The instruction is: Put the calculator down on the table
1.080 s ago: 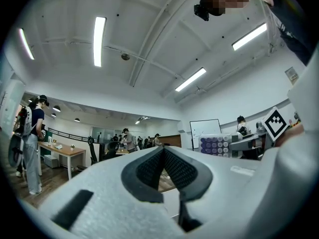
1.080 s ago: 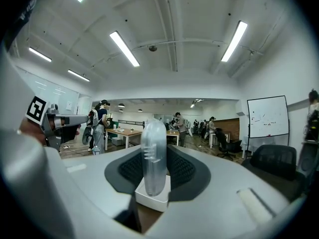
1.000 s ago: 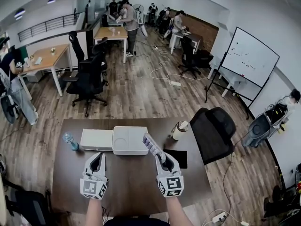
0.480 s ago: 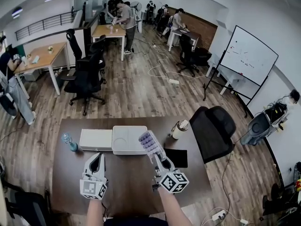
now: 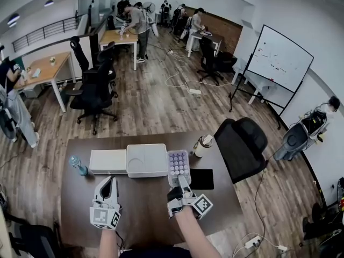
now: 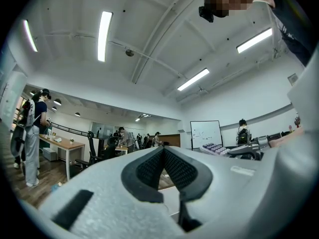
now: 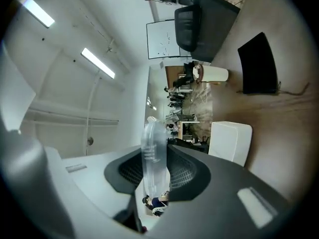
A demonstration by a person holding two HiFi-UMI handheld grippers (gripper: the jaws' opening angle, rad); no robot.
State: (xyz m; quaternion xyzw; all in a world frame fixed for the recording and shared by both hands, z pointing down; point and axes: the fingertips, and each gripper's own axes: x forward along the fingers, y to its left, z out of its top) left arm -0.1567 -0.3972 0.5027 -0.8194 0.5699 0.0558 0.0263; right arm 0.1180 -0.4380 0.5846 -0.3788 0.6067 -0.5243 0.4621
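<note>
Hidden or hard to read:
- The calculator (image 5: 178,165) is seen edge-on in the right gripper view, as a clear, pale sliver; its keys do not show there. In the head view the purple keys face up.
- I cannot tell whether the calculator's underside touches the desk (image 5: 144,211) or hangs just above it.
- The right gripper (image 5: 181,187) covers the calculator's near end in the head view.
- The person's arms are cut off by the lower edge of the head view.
- People and desks at the far end of the room are too small to detail.

Fingers:
- Right fingers (image 7: 185,176) are set narrow and clamped on the calculator's edge.
- Left gripper (image 5: 110,181) is low over the desk, well apart from the right one. Its fingers (image 6: 148,171) are pressed together with nothing between them.

Containers:
- The square white box (image 5: 147,159) is lidded, its contents unseen. It sits just left of the calculator.
- The flat white box (image 5: 109,160) is beside it to the left, closed too.
- The small blue bottle (image 5: 78,165) is upright near the desk's left edge.
- The capped cup (image 5: 202,145) is upright to the right of the calculator.

Other: a black pad (image 5: 202,179) lies flat just right of the calculator.
</note>
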